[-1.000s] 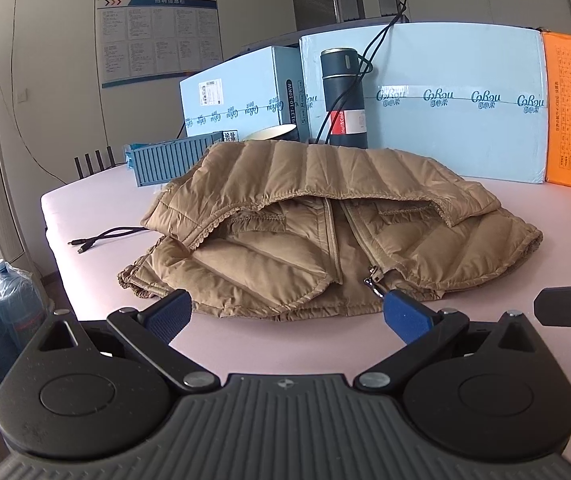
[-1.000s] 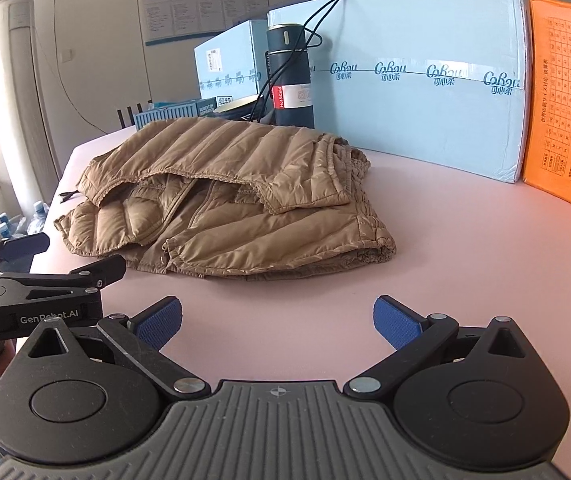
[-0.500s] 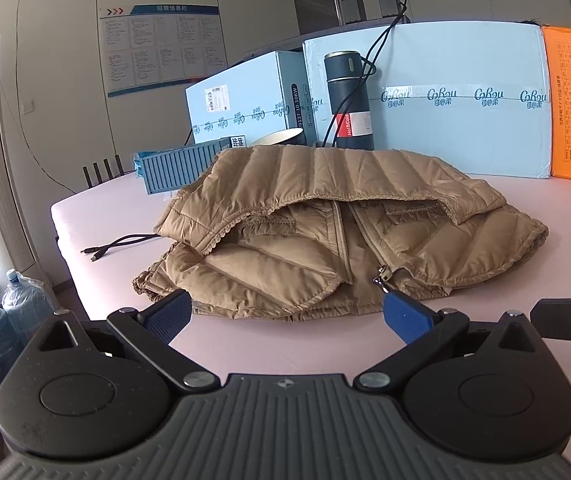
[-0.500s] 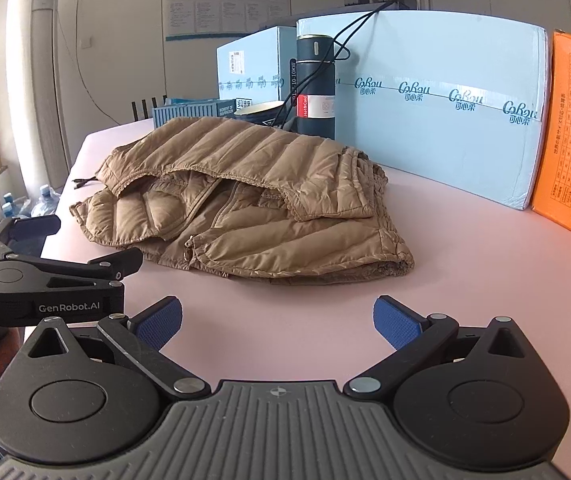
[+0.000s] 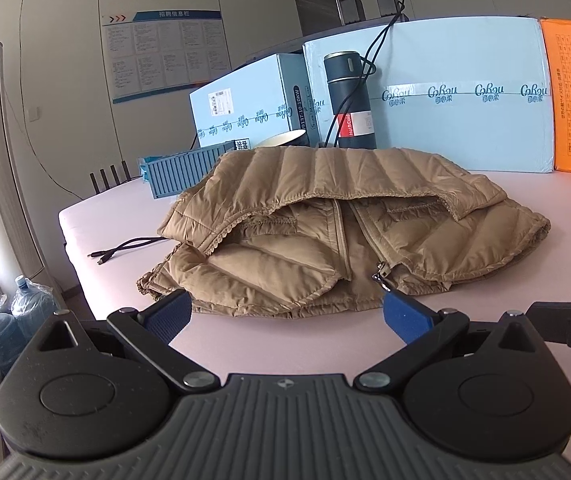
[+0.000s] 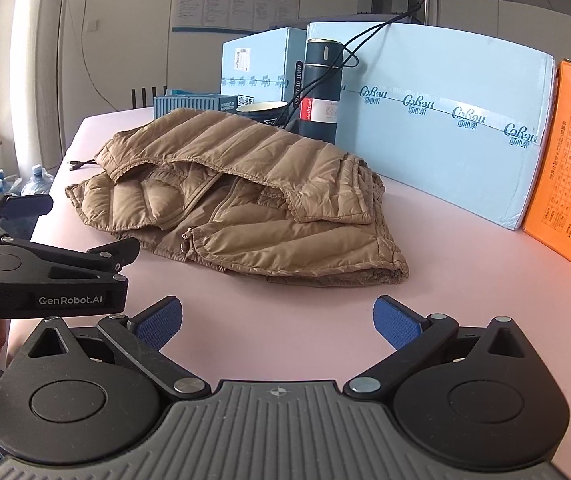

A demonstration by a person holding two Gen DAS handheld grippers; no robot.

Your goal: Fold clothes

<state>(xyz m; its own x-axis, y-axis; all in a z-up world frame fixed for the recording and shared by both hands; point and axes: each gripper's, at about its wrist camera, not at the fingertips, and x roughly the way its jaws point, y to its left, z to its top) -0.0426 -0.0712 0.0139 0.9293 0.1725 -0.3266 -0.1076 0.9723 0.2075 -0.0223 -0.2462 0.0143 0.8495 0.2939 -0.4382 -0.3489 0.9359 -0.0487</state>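
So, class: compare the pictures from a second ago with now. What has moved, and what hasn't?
Both cameras have shifted: the left gripper and right gripper moved, staying open and empty. Nothing was grasped or released. The tan jacket lies folded over as before on the pink table.

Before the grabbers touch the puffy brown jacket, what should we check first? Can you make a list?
1. Left gripper jaws wide apart and holding nothing: ok.
2. Right gripper jaws wide apart and holding nothing: ok.
3. Tan quilted puffer jacket lies flat and smooth on the pink table: not ok, it is rumpled, with the top layer folded over.
4. Bare table between both grippers and the jacket's near edge: ok.
5. Metal zipper pull lies clear of the grab spot: cannot tell, it sits right at the near hem.
6. Dark blue thermos bottle stands away from the jacket: not ok, it stands close behind it.
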